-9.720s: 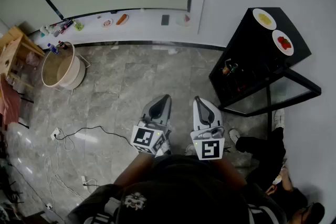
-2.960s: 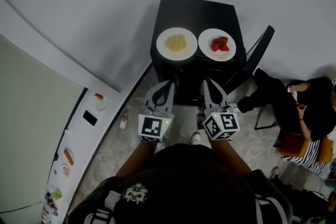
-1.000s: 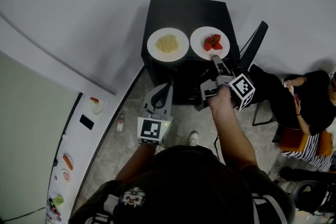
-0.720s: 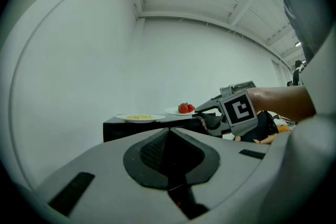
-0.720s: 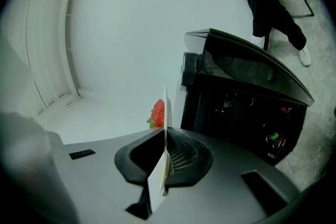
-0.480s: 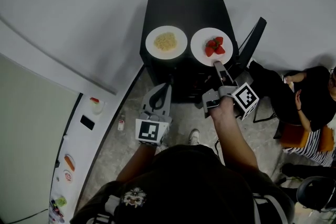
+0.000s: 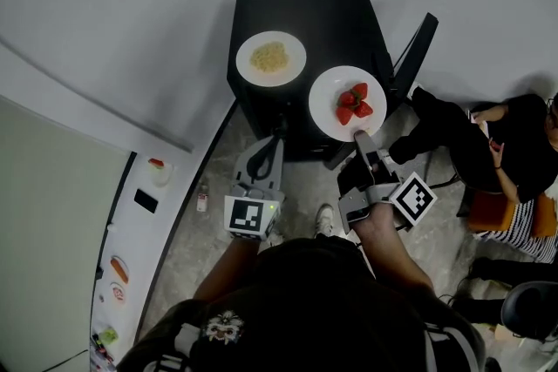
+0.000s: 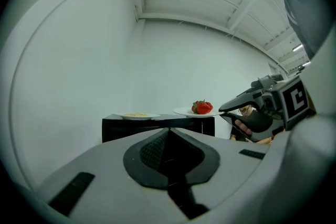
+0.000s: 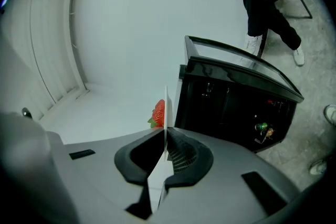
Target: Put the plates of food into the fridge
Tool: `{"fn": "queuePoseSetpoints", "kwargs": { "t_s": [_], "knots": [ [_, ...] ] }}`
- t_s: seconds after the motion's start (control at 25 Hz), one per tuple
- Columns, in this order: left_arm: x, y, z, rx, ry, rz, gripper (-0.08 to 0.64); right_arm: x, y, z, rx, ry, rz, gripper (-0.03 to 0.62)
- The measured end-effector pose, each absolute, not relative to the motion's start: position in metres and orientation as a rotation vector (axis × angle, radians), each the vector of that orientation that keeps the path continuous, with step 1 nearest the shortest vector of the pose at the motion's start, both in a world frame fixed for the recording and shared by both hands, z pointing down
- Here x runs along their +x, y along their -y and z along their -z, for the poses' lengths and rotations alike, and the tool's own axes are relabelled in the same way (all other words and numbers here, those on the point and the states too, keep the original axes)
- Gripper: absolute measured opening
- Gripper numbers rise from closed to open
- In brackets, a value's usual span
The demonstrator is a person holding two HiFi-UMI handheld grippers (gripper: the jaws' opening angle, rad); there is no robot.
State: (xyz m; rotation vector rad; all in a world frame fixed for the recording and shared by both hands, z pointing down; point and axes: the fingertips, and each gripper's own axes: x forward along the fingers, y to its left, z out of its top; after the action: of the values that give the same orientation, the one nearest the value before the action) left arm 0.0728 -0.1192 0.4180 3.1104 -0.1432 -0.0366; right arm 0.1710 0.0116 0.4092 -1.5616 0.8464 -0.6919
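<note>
"Which plate did the right gripper [image 7: 360,137] have?"

"The white plate of strawberries [image 7: 324,104]. Its jaws were clamped on the plate's near rim. In the right gripper view the rim ran edge-on between the pads, with one strawberry [image 9: 159,112] showing beyond them."

"Where was that plate?"

"It was held level at the front edge of the black fridge [image 7: 301,6], partly out past the top. I couldn't tell whether it touched the top."

"And the other plate?"

"The plate of noodles [image 7: 292,72] sat on the fridge top, near the front left corner and apart from the strawberry plate."

"What was the left gripper doing?"

"The left gripper [image 7: 277,142] was closed with nothing between its jaws. It was held level in front of the fridge, below the noodle plate in the head view."

"Was the fridge itself open?"

"Yes. Its door [image 7: 417,43] stood swung out on the right side. The right gripper view showed dark shelves inside with a green can [image 9: 261,127] low down. A person [image 7: 514,131] in black sat just beyond the door."
</note>
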Motion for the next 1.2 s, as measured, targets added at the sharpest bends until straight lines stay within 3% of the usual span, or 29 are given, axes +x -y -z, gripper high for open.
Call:
{"fn": "queuePoseSetpoints", "kwargs": {
  "t_s": [0.36, 1.2],
  "knots": [
    [0.086, 0.121, -0.455, 3.122, 0.122, -0.133, 0.023, 0.169, -0.017, -0.439, -1.535, -0.787, 0.756, 0.035],
    [0.111, 0.123, -0.499, 3.115, 0.146, -0.2, 0.023, 0.218, 0.01, -0.554, -1.637, -0.688, 0.822, 0.034]
  ]
}}
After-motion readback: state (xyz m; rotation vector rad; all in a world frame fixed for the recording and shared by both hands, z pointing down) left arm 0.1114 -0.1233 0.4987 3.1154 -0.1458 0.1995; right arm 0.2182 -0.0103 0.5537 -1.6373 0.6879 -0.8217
